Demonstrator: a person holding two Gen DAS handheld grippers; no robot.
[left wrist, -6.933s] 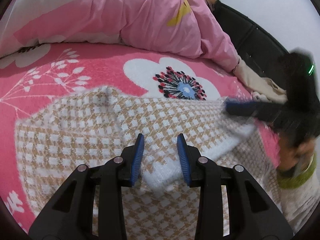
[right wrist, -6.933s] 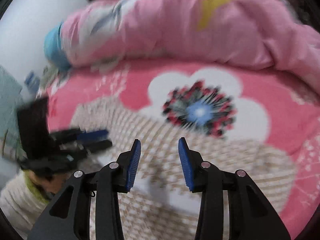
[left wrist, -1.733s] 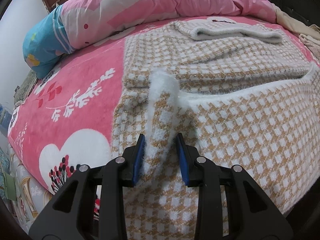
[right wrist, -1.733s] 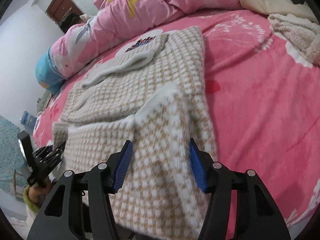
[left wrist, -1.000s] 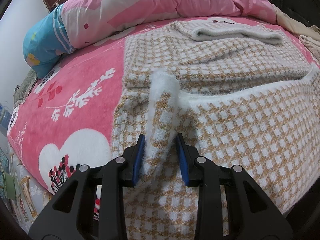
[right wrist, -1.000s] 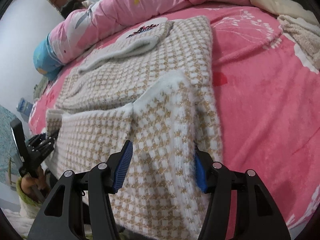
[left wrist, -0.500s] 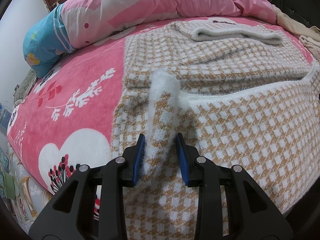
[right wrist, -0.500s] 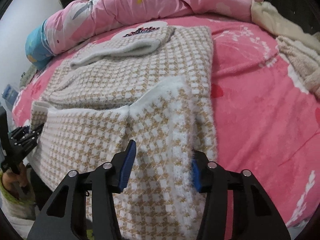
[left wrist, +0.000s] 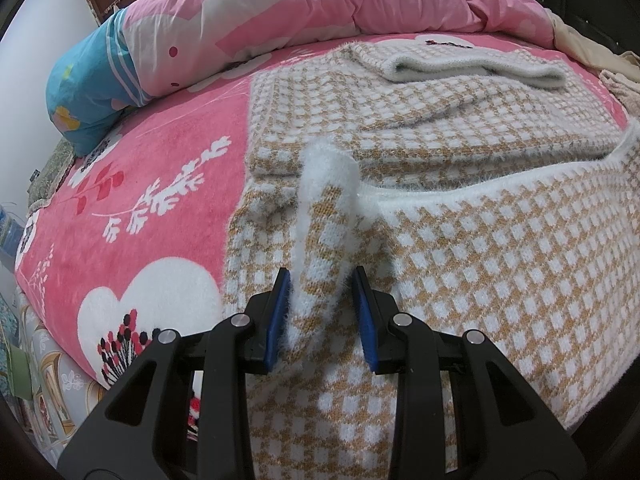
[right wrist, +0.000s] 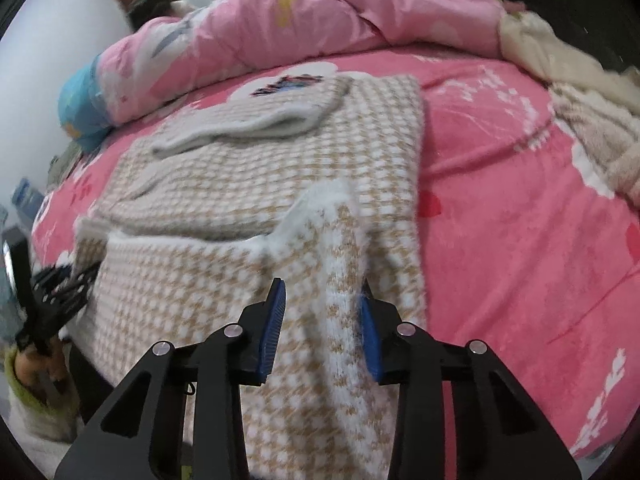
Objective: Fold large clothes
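Note:
A tan-and-white checked sweater [left wrist: 500, 248] lies spread on the pink floral bed [left wrist: 160, 160], its white-trimmed lower edge raised toward me. My left gripper [left wrist: 320, 300] is shut on a pinched ridge of that edge at the sweater's left corner. In the right wrist view the sweater [right wrist: 260, 160] fills the middle. My right gripper [right wrist: 322, 308] is closing on the raised right corner, and knit fills the gap between its blue pads. The left gripper [right wrist: 60, 280] shows at that view's left edge, held by a hand with a green cuff [right wrist: 28, 364].
A bunched pink duvet [left wrist: 320, 4] and a blue pillow [left wrist: 88, 92] line the far side of the bed. Beige and cream clothes [right wrist: 592, 132] lie at the right. The bed's near edge drops away just below both grippers.
The right gripper's jaws have narrowed around the sweater's right corner and its view has rolled slightly. The left gripper and its pinch of fabric have not moved.

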